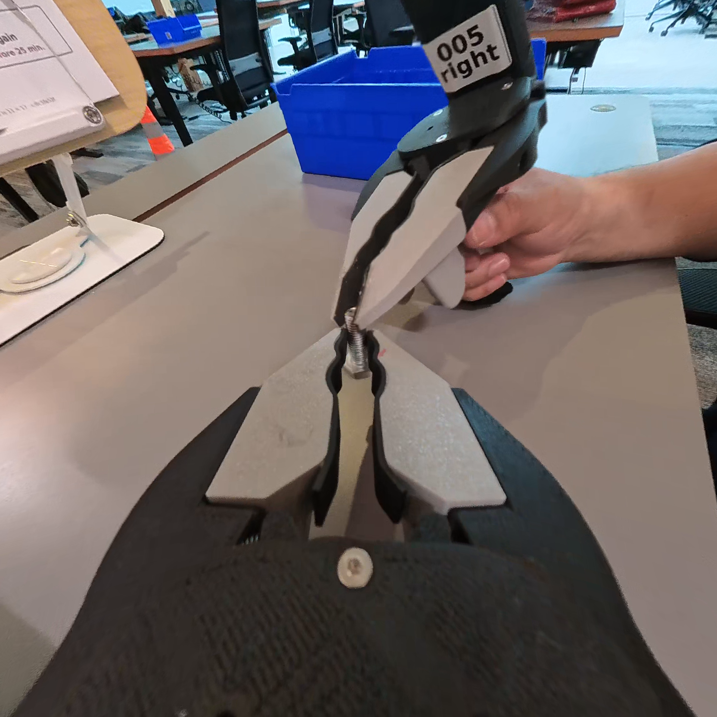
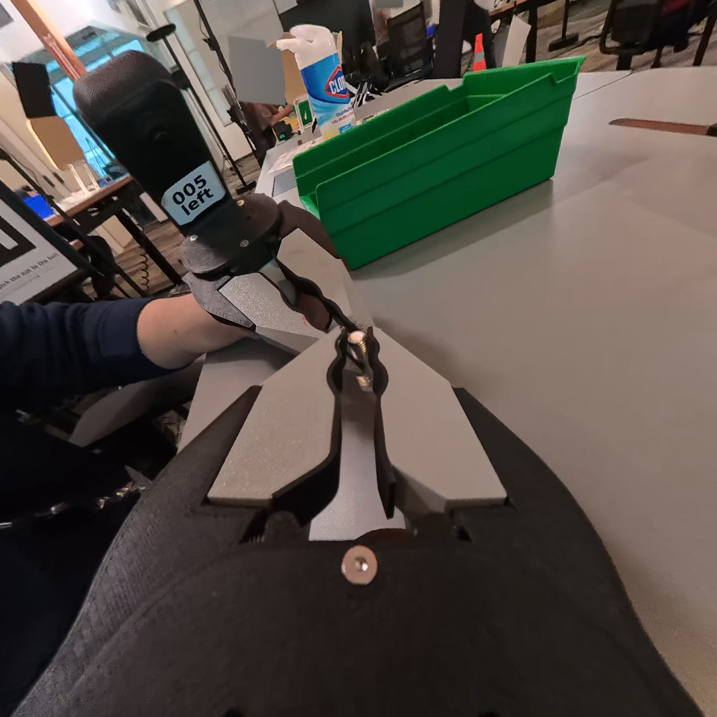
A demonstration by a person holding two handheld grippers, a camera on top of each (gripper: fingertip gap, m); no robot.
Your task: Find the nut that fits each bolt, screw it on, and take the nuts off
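A silver threaded bolt [image 1: 356,349] is held above the grey table [image 1: 174,329] between both grippers. My left gripper [image 1: 357,336] is shut on the bolt's shaft. A squarish metal piece [image 1: 359,371] sits at the near end; I cannot tell whether it is the head or a nut. My right gripper [image 1: 351,317] comes down from the upper right and is shut on the bolt's far end. In the right wrist view the right gripper [image 2: 357,336] is shut on the bolt [image 2: 359,355], and the left gripper [image 2: 344,324] meets it from the left.
A blue bin [image 1: 349,128] stands at the back of the table. A green bin [image 2: 446,174] stands behind the grippers, with a wipes canister [image 2: 326,89] beyond it. A white sign stand [image 1: 77,248] is at the left. Hands [image 1: 543,225] hold both grippers. Less than 4 cm separates the two grippers' tips.
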